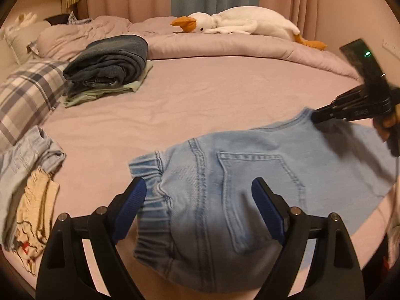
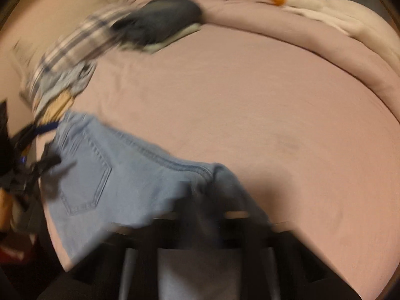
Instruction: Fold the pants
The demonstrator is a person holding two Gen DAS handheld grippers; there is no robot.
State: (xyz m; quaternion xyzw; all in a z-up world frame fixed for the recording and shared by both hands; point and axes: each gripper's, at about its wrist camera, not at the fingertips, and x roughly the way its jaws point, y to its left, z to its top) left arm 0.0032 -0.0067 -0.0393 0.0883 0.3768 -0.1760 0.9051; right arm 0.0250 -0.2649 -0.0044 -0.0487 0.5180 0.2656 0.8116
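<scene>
Light blue denim pants [image 1: 250, 175] lie on the pink bed near its front edge, back pocket up, elastic waistband at the left. My left gripper [image 1: 200, 200] is open, its blue-padded fingers [image 1: 132, 200] either side of the waistband and seat, holding nothing. My right gripper [image 1: 317, 116] is shut on the far edge of the pants at the right. In the blurred right wrist view the pants [image 2: 120, 175] spread to the left and a dark fold [image 2: 220, 185] sits in my right gripper [image 2: 200, 222]. The left gripper [image 2: 37, 147] shows at the left edge.
A stack of folded dark jeans [image 1: 110, 60] on green cloth lies at the back left, beside a plaid pillow [image 1: 27, 92]. Crumpled light clothes [image 1: 30, 175] lie at the left. A white plush goose [image 1: 240, 22] rests on the rolled duvet [image 1: 225, 45] at the back.
</scene>
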